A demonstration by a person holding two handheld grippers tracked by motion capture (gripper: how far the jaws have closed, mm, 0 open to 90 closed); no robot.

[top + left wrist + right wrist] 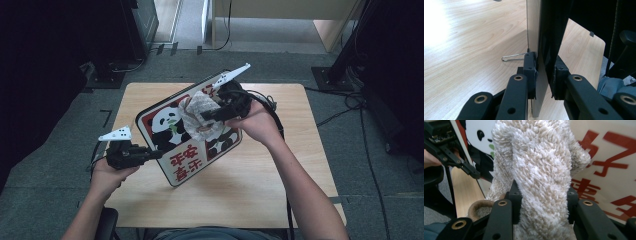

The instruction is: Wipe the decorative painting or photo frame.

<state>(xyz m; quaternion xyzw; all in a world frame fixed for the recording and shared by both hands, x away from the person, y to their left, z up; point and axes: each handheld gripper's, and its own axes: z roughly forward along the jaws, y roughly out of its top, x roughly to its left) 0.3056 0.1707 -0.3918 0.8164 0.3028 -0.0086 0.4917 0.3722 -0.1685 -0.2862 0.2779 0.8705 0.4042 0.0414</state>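
At lower left of the high view my left gripper (150,153), forearm angled up, has its fingers clamped on the panda board's (186,165) edge, tilted above the counter (280,170). Farther up at centre, my right gripper (207,116), wrist bent inward, pinches a fluffy cloth (196,116) against the board.

Light wood table (280,195), rect. w/ rounded corners, pale grain, set on grey carpet floor (50,165). Thin wire loop (511,58) low against the tabletop, just beside the edge of the panda board (185,165), seen in left gripper view. Board tilted over table centre, lower corner near front-left of top; contact w/ wood not discernible. Strong glare on wood at left of that view. Black cables (370,150) on floor to right of table.
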